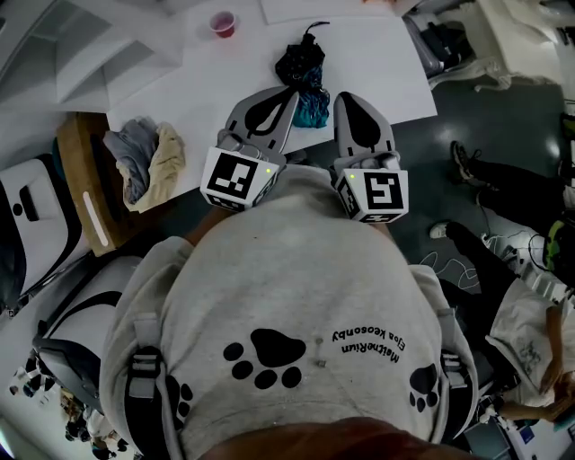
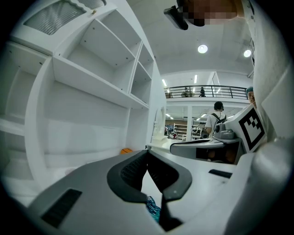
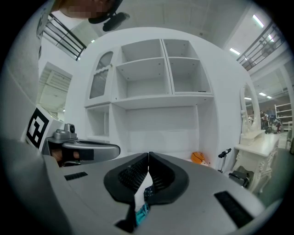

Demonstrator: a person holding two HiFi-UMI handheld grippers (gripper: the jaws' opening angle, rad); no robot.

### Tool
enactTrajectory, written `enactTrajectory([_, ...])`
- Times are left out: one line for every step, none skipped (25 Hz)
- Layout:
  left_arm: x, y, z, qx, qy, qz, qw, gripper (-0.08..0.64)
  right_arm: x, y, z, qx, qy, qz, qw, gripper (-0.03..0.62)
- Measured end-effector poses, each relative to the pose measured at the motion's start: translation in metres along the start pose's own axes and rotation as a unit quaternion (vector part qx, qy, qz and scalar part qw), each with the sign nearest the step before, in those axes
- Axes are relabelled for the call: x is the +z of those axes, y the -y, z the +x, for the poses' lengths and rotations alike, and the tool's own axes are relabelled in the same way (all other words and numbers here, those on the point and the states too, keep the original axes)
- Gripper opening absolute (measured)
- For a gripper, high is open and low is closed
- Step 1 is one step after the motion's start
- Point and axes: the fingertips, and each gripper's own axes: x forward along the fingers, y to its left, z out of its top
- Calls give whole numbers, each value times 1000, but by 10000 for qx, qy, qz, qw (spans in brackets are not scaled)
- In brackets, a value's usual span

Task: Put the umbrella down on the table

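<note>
The folded umbrella (image 1: 303, 69), black with a teal part, lies on the white table (image 1: 386, 67) just ahead of both grippers. My left gripper (image 1: 289, 92) is shut with nothing between its pads, its tip beside the umbrella's left side. My right gripper (image 1: 346, 98) is shut too, just right of the teal part. In the left gripper view the jaws (image 2: 147, 152) meet at their tips and a scrap of teal umbrella (image 2: 153, 209) shows below them. The right gripper view shows shut jaws (image 3: 148, 159) with the umbrella (image 3: 146, 196) low behind them.
A red cup (image 1: 223, 23) stands at the table's far side. Grey and cream cloths (image 1: 148, 157) lie on a wooden board at the left. White shelves (image 3: 161, 73) rise behind the table. A person's legs (image 1: 481, 171) and cables lie on the floor at the right.
</note>
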Motion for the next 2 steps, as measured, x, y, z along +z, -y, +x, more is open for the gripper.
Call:
enactTrajectory([0,0,1,-4,-5,-11,10000,17,0,1,1,-8,7,10,10000,32])
enactTrajectory([-1,0,1,-8,-9,-22,10000,17,0,1,1,-17,14,20,10000,32])
